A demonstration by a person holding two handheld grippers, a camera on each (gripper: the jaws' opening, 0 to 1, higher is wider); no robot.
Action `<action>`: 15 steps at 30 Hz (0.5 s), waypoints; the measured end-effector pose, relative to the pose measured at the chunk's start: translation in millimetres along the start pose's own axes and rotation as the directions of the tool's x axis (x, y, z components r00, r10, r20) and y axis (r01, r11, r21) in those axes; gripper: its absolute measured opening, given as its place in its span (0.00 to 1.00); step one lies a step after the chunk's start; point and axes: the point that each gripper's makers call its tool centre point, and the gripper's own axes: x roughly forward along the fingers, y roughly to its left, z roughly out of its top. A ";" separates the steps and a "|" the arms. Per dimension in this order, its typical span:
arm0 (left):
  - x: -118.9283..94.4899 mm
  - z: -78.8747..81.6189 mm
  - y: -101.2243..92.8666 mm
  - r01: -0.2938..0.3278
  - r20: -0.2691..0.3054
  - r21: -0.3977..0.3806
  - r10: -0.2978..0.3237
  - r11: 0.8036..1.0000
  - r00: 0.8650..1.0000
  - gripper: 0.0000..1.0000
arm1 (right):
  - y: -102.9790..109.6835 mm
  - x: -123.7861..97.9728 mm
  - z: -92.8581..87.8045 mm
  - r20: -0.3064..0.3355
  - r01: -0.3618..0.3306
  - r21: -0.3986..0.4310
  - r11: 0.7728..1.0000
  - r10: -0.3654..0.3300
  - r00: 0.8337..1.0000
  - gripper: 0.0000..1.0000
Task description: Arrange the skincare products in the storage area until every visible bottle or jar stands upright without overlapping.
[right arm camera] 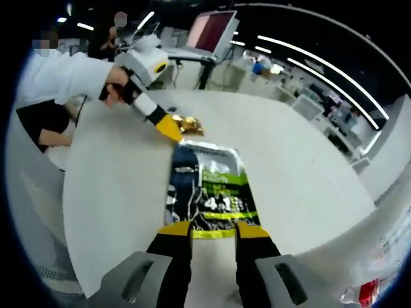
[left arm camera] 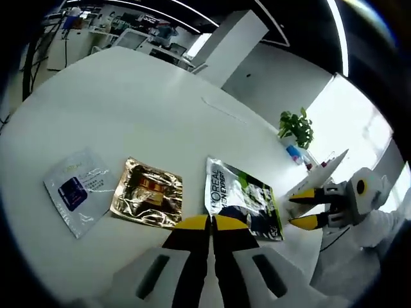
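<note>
The left gripper has its yellow-tipped jaws pressed together with nothing between them, hovering just short of the near edges of two sachets. Directly ahead and slightly to its right lies the green-and-black sachet, flat on the table; just to the left of the tips sits the crinkled gold sachet, and further left, well apart from the jaws, the pale sachet with a purple panel. All three lie side by side in a row without overlapping, which suggests they are already spread so each stays visible. They are flat packets rather than bottles or jars, so standing them upright looks unlikely; flat and separate seems the practical arrangement.

The right gripper has its jaws parted, the tips resting at the near edge of the green-and-black sachet with that edge lying between them; whether they actually touch it I cannot tell, and nothing is clamped. From this side the gold sachet lies beyond the far end, beside the other gripper's yellow tip.

The surface is a white round table, smooth and bare away from the sachets. A small potted plant stands at its far side. Around it is an office space with desks, a monitor and ceiling light strips.
</note>
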 end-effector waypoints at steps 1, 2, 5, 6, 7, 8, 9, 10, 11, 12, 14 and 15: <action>-2.7 -1.0 2.0 0.001 -0.006 0.003 -0.001 1.000 1.000 0.00 | -1.2 3.0 0.5 -0.005 0.006 -0.004 1.000 -0.006 1.000 0.23; -4.8 -1.7 2.5 0.003 -0.009 0.010 -0.003 1.000 1.000 0.00 | -2.1 5.1 1.4 -0.007 0.008 0.000 1.000 -0.008 1.000 0.24; -11.1 -5.2 3.6 0.011 -0.026 0.031 -0.010 0.999 1.000 0.00 | 0.4 10.9 2.3 -0.017 -0.007 0.037 0.999 0.007 1.000 0.29; -14.8 -7.9 4.3 0.016 -0.040 0.053 -0.014 0.998 0.999 0.00 | 1.5 12.0 2.4 -0.018 -0.010 0.048 0.999 0.011 1.000 0.31; -16.9 -8.9 4.7 0.019 -0.045 0.066 -0.016 0.998 0.999 0.00 | 3.2 13.3 1.9 -0.020 -0.017 0.059 0.998 0.018 1.000 0.34; -19.8 -10.8 5.7 0.021 -0.054 0.075 -0.017 0.997 0.998 0.00 | 4.2 15.2 1.2 -0.022 -0.017 0.073 0.997 0.019 1.000 0.35; -21.4 -11.6 7.1 0.022 -0.059 0.079 -0.018 0.997 0.998 0.00 | 4.7 16.1 1.0 -0.022 -0.016 0.077 0.997 0.017 1.000 0.36; -22.9 -11.6 8.3 0.023 -0.058 0.085 -0.018 0.996 0.998 0.00 | 6.6 16.7 0.7 -0.025 -0.024 0.082 0.996 0.026 0.999 0.36; -24.9 -12.2 10.2 0.027 -0.062 0.093 -0.022 0.995 0.998 0.00 | 9.2 18.7 -1.2 -0.034 -0.035 0.098 0.995 0.039 0.999 0.37; -26.0 -12.8 11.3 0.030 -0.065 0.095 -0.023 0.995 0.998 0.00 | 10.5 19.8 -2.6 -0.039 -0.039 0.113 0.993 0.044 0.998 0.39; -28.0 -13.3 13.9 0.037 -0.070 0.108 -0.030 0.994 0.997 0.00 | 12.2 23.3 -4.0 -0.038 -0.048 0.142 0.989 0.054 0.998 0.39; -28.8 -14.0 14.6 0.039 -0.071 0.109 -0.031 0.993 0.997 0.00 | 14.5 24.4 -3.6 -0.032 -0.061 0.184 0.981 0.068 0.997 0.37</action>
